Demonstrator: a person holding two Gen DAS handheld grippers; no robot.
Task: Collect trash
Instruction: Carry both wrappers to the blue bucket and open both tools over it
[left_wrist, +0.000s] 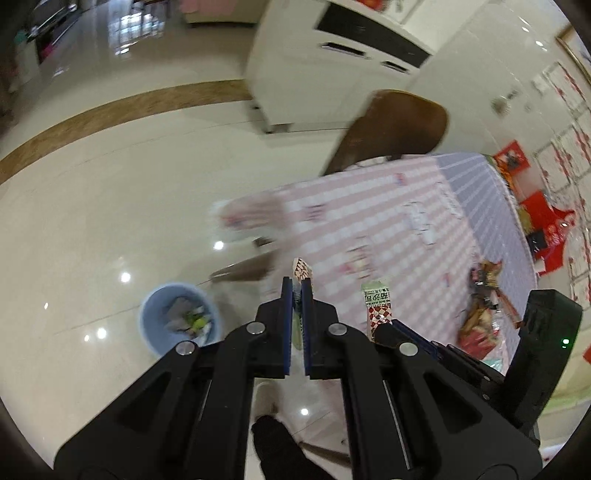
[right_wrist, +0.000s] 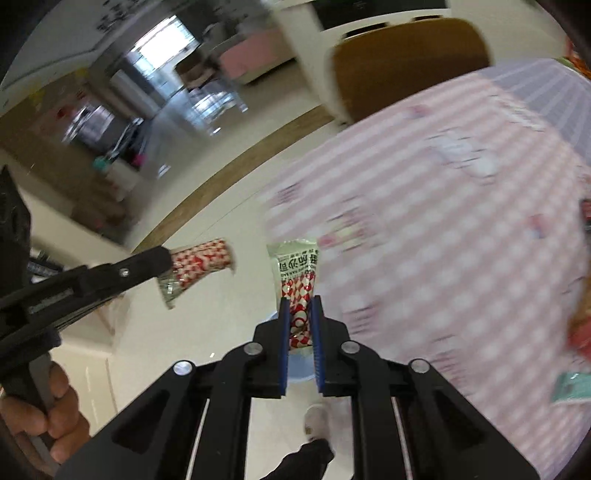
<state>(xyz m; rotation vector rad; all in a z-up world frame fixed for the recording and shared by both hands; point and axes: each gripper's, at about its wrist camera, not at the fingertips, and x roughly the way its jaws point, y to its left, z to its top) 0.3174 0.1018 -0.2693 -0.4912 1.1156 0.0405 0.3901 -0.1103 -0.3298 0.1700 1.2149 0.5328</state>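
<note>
Floor (left_wrist: 110, 192): glossy polished tile. Worktop cloth (left_wrist: 388, 221): matt checked fabric. Wrappers (right_wrist: 299, 273): shiny plastic film. Bin (left_wrist: 147, 325): smooth plastic. Claws (left_wrist: 297, 291): matt black plastic.

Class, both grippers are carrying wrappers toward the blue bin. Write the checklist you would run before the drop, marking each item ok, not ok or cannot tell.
1. Left gripper clamped on its wrapper: ok.
2. Right gripper clamped on its wrapper: ok.
3. Blue bin upright with room inside: ok.
4. Left gripper directly over the bin: not ok, it sits beside it.
5. Right gripper over the bin: cannot tell.
6. More trash left on the table: ok.
</note>
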